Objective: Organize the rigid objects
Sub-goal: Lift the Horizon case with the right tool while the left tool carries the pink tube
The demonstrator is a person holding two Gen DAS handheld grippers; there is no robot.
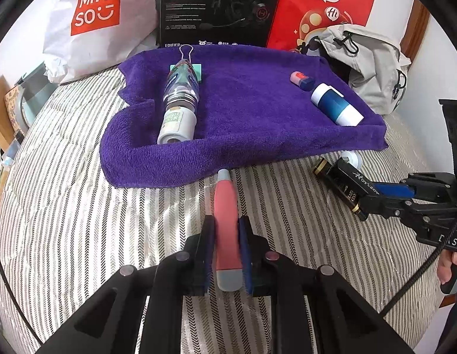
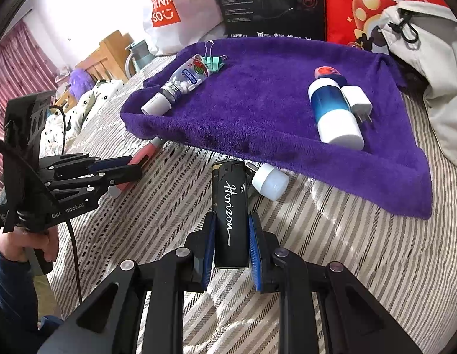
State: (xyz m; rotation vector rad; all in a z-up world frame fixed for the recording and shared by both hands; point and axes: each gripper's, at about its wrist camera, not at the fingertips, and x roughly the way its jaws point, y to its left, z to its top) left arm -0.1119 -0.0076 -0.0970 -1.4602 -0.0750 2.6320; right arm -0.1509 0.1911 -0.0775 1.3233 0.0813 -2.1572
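Note:
My left gripper [image 1: 226, 230] is shut on a pink tube with grey ends [image 1: 226, 230], held just in front of the purple towel [image 1: 252, 118]. My right gripper [image 2: 230, 230] is shut on a black "Horizon" box [image 2: 230, 212] near the towel's front edge. The right gripper also shows in the left wrist view [image 1: 376, 197], and the left gripper in the right wrist view [image 2: 122, 168]. On the towel lie a clear bottle with a white cap [image 1: 179, 100], a teal binder clip [image 1: 196, 69], a blue and white bottle [image 1: 336, 104], a small eraser [image 1: 302, 79] and a white charger [image 2: 356, 100].
A small white jar [image 2: 271, 181] lies on the striped bedspread [image 1: 80, 206] beside the black box. Behind the towel stand a white shopping bag [image 1: 98, 14], a black box [image 1: 216, 6], a red bag [image 1: 322, 8] and a grey backpack [image 1: 373, 65].

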